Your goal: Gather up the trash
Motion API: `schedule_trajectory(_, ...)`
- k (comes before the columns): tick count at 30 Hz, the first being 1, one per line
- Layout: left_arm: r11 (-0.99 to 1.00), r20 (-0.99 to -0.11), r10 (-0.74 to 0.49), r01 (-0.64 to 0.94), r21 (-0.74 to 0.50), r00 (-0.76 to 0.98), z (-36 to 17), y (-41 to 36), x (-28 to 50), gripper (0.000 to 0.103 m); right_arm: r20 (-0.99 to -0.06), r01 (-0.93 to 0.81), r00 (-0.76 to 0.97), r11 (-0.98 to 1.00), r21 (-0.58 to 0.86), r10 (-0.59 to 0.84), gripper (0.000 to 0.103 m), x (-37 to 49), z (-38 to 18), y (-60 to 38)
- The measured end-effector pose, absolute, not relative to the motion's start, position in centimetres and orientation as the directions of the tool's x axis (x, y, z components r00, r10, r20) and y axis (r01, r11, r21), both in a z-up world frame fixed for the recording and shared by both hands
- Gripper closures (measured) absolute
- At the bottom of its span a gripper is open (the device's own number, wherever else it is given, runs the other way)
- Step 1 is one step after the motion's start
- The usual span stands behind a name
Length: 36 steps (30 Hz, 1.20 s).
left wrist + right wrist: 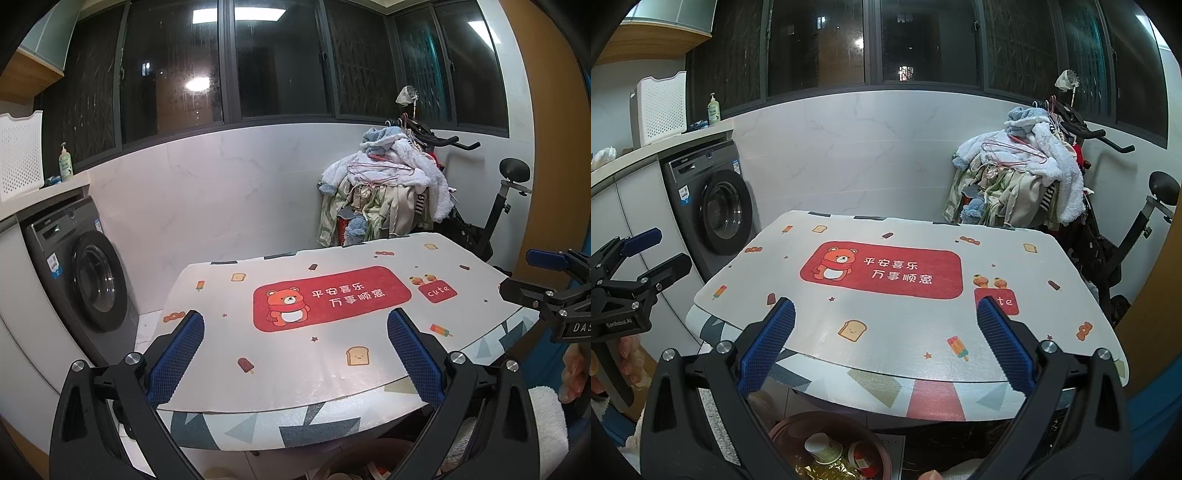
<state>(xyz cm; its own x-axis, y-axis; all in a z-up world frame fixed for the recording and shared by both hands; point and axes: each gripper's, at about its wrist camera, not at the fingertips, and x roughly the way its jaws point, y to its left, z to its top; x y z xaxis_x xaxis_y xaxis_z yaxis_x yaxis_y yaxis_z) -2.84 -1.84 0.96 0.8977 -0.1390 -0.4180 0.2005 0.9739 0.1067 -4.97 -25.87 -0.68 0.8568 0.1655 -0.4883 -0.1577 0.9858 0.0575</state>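
A table under a white mat (332,354) (905,325) with a red bear patch fills both views; nothing lies on it. Below its front edge, in the right wrist view, stands a round brown bin (831,446) holding a paper cup (823,447), gold foil and a red-and-white wrapper. My left gripper (295,332) hovers open over the mat's near left part, blue pads wide apart, nothing between them. My right gripper (886,321) is open above the front edge, also holding nothing. Each gripper shows at the edge of the other's view: the right gripper (517,273) and the left gripper (668,251).
A grey washing machine (716,206) sits under a counter at the left, with a white perforated basket (663,107) and a soap bottle (713,110) on top. A heap of clothes (1023,184) hangs on an exercise bike (1137,229) at the back right. Dark windows run behind.
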Motion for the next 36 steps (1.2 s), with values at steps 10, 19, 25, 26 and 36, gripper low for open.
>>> schedule_trajectory(10,0.974,-0.417,-0.136,0.199,0.110,0.899,1.10,-1.88,-2.91,0.006,-0.485,-0.156,0.859,0.986,0.056,0.164,0.006,-4.82,-0.54,-25.84)
schedule_trajectory(19,0.974,-0.417,-0.135,0.198,0.111,0.899,1.11,-1.87,-2.92,0.006,-0.484,-0.155,0.860,0.986,0.055,0.162,0.006,-4.80,-0.44,-25.87)
schedule_trajectory(25,0.974,-0.417,-0.135,0.198,0.111,0.899,1.17,-1.96,-2.93,0.006,-0.486,-0.155,0.859,0.986,0.055,0.163,0.006,-4.80,-0.38,-25.92)
schedule_trajectory(26,0.974,-0.417,-0.135,0.198,0.111,0.899,1.18,-1.96,-2.92,0.006,-0.486,-0.156,0.859,0.986,0.056,0.163,0.006,-4.84,-0.39,-25.96)
schedule_trajectory(36,0.973,-0.429,-0.131,0.198,0.116,0.894,0.83,-2.16,-2.86,0.006,-0.492,-0.150,0.856,0.987,0.060,0.160,0.006,-4.76,-0.71,-26.17)
